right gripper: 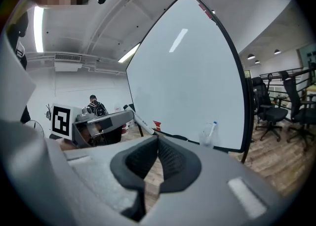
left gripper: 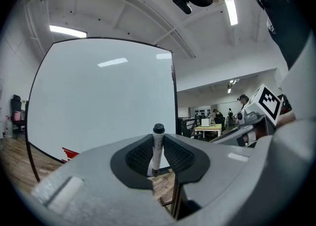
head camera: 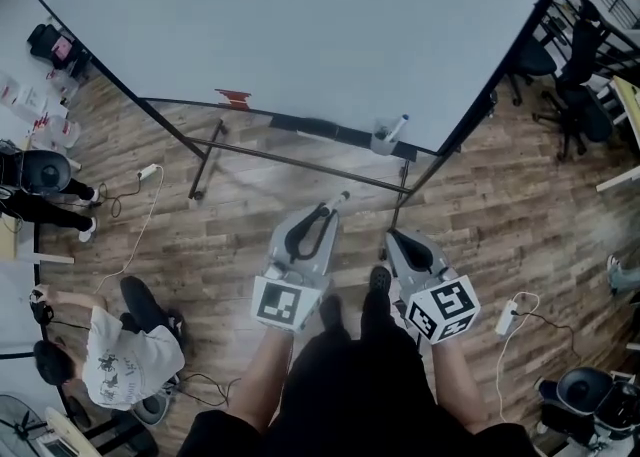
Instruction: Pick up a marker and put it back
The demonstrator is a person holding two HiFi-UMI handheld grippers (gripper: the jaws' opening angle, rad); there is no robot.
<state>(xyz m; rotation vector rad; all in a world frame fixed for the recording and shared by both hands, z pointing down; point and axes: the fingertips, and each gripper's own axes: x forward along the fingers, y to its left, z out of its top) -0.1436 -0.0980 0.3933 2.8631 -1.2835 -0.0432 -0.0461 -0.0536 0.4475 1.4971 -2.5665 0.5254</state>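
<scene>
The whiteboard (head camera: 300, 35) has a clear cup (head camera: 382, 141) on its ledge, probably the place where the marker goes back. The left tool (head camera: 325, 207) is closed on the marker (left gripper: 157, 148) and holds it upright, ready for dropping in. The right tool (head camera: 392, 237) is closed and empty. In the head view the jaws hide most of the marker.

Ribbed matt pads (left gripper: 177, 156) of the left tongs (left gripper: 157, 143) grip a smooth plastic marker (left gripper: 157, 148) above wood-plank floor (head camera: 500, 235).

A white-shirted person (head camera: 118, 360) crouches on the wooden floor (head camera: 520, 235), with black office chairs (head camera: 578, 95) at the right.
</scene>
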